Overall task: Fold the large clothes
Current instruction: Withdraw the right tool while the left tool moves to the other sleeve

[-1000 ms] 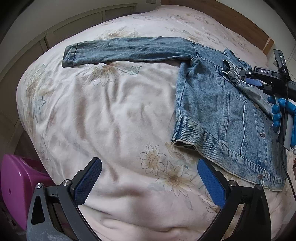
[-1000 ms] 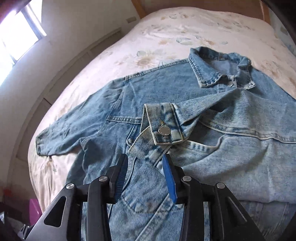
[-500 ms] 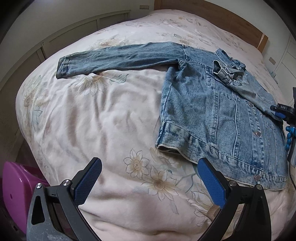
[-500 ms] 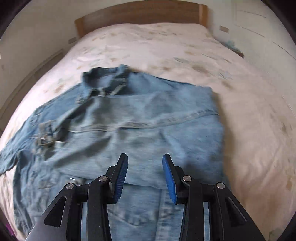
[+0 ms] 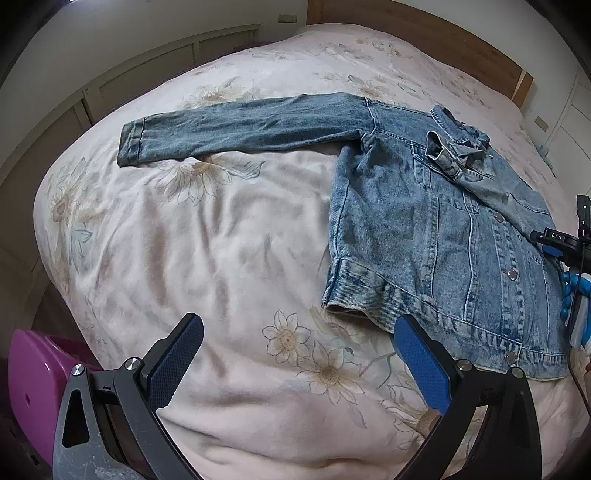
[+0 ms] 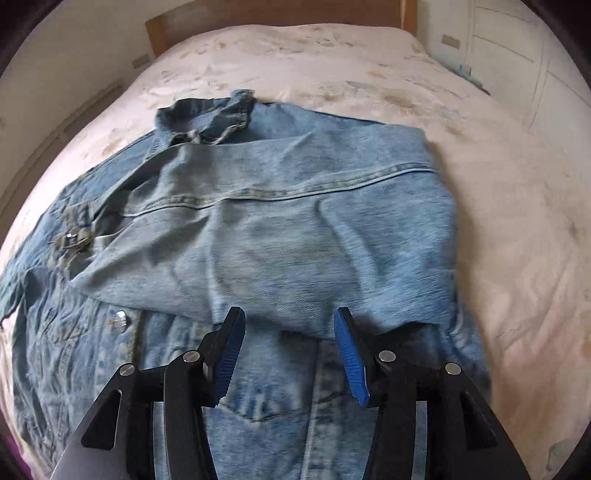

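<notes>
Pale floral bedspread (image 5: pixel 229 236) over a wide bed, wooden headboard (image 5: pixel 424 33) along the upper edge, panelled wall at upper left.

Denim jacket (image 5: pixel 436 236) spread on the right half of the left-wrist view, front up, buttons running down the placket. 1 sleeve (image 5: pixel 243 127) stretched flat toward upper left, cuff well apart from the body. Other sleeve (image 6: pixel 295 229) now folded across the chest, cuff (image 6: pixel 74 236) lying at centre left of the right-wrist view, where 1 second ago it sat just ahead of the right gripper's fingers.

Right gripper (image 6: pixel 286 350) pulled back since then to low centre of its frame, over the lower edge of the folded sleeve near the jacket's right side; jaws opening, nothing clamped between the pads, denim only below them. Seen also at the right edge of the left-wrist view, beside a hand in a blue glove (image 5: pixel 570 295). Reads as 1 sleeve fold finished and released.

Left gripper (image 5: pixel 295 365) hovering low over bare bedspread, jaws wide apart, holding nothing, hem corner just beside the right pad.

Likely next: the outstretched sleeve, a long reach toward upper left. Collar (image 5: pixel 458 140) bunched rather than flat, possibly a lump under later folds. Purple plastic object (image 5: pixel 33 376) at lower left off the bed edge, clear of the work. Soft rumpled cover underneath, apt to drag with stiff denim. Cable (image 5: pixel 580 384) from the right gripper trailing near the hem at lower right, a small snag risk.
</notes>
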Available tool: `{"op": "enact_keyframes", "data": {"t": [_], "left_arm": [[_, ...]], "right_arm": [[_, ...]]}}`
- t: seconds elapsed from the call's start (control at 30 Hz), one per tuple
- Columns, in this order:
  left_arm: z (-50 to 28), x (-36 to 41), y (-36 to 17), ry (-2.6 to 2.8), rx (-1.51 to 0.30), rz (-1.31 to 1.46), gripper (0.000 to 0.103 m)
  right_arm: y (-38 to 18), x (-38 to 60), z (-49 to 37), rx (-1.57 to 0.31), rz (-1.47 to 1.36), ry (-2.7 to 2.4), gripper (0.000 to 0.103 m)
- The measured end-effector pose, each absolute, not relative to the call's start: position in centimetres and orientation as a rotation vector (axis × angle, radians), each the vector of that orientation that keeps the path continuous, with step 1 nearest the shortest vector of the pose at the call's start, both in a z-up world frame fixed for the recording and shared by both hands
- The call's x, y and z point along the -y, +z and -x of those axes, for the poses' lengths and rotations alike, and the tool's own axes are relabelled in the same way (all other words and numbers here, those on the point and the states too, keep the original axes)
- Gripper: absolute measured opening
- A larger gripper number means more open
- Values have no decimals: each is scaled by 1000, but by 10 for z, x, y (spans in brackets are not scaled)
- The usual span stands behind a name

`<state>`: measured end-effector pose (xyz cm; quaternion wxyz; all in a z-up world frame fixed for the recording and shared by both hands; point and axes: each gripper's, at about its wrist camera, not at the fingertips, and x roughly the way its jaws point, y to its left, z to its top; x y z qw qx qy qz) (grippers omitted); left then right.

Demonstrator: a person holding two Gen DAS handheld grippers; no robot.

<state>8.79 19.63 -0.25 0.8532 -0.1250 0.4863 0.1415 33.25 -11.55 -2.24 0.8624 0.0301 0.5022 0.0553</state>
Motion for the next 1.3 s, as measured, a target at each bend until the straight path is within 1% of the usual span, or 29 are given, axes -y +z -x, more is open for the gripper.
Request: {"op": "enact_keyframes", "data": {"t": [0.17,0.23,0.53,0.7,0.87,1.03,1.3], "left_arm": [[-81,-201,6,278,-987,300,102],[-77,-204,10,274,-973,315,102],[-60,-206,34,246,-894,339,102],[-55,-203,49,231,-839,317,102],[-47,-195,61,207,-764,300,102],[-42,-196,60,140,-775,353,102],[-56,-216,47,164,-820,373,102]], "right_arm": [[-31,120,-334,-1145,-94,129,52],[-25,123,-328,-1143,-113,148,52],[43,138,-278,-1026,-118,129,52],[79,154,-231,-968,-112,107,52],[103,176,-178,-930,-110,92,52],[113,193,-141,-906,-121,79,52],[97,199,-131,-922,-121,59,52]]}}
